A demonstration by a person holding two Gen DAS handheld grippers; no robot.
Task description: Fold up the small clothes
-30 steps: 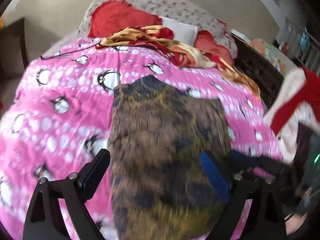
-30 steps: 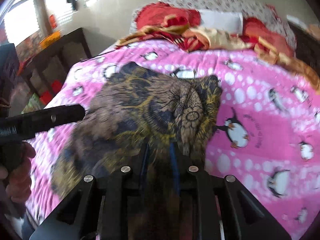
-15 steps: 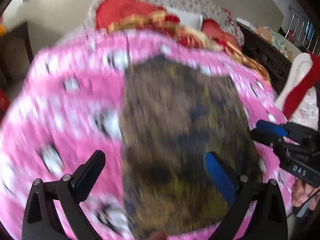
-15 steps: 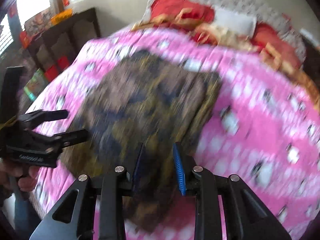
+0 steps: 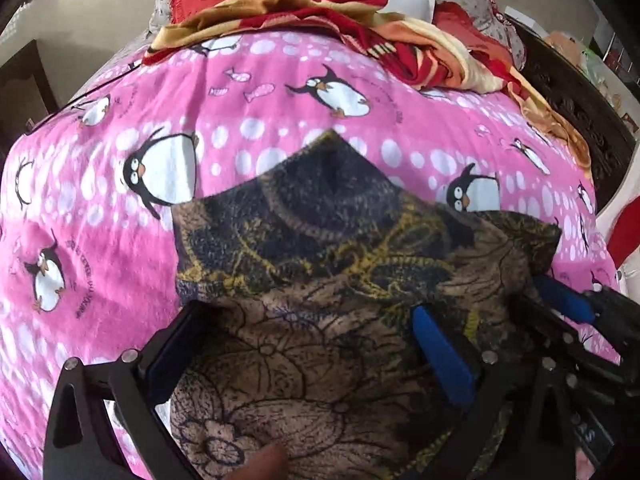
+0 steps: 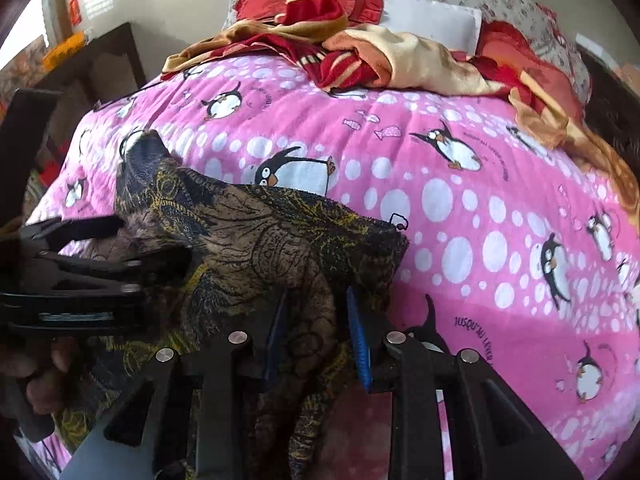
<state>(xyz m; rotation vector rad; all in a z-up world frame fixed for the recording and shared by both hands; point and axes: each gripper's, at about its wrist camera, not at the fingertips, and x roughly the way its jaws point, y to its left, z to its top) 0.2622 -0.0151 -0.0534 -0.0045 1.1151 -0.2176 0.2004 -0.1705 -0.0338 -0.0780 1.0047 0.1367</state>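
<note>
Left wrist view looks down on the brown patterned garment (image 5: pixel 320 320), which lies on the pink penguin blanket (image 5: pixel 120 220) at the near side of the bed, its dark pointed end toward the far side. The left gripper (image 5: pixel 316 344) hangs over the cloth with its jaws spread wide, one finger at the garment's left edge and the blue-padded one over its right half; nothing is pinched between them. This view alone shows the right gripper from outside, at the garment's right edge, its blue pad (image 5: pixel 564 300) just beside the turned-up corner of cloth, and a fingertip at the bottom rim. The right wrist view shows what the first cannot: the right gripper (image 6: pixel 316 332) has its jaws standing a little apart with a bunched fold of the garment (image 6: pixel 256 248) between them; whether the pads press the cloth cannot be told, as the fold fills most of the gap. Here the left gripper (image 6: pixel 132 240) appears sideways at the left, over the garment's far left part, with a hand (image 6: pixel 40 376) around its handle. Both views show the rumpled red and tan bedding (image 6: pixel 360 56) heaped at the far end of the bed, well apart from the garment, and only the right wrist view shows the dark wooden furniture (image 6: pixel 100 56) at far left.
</note>
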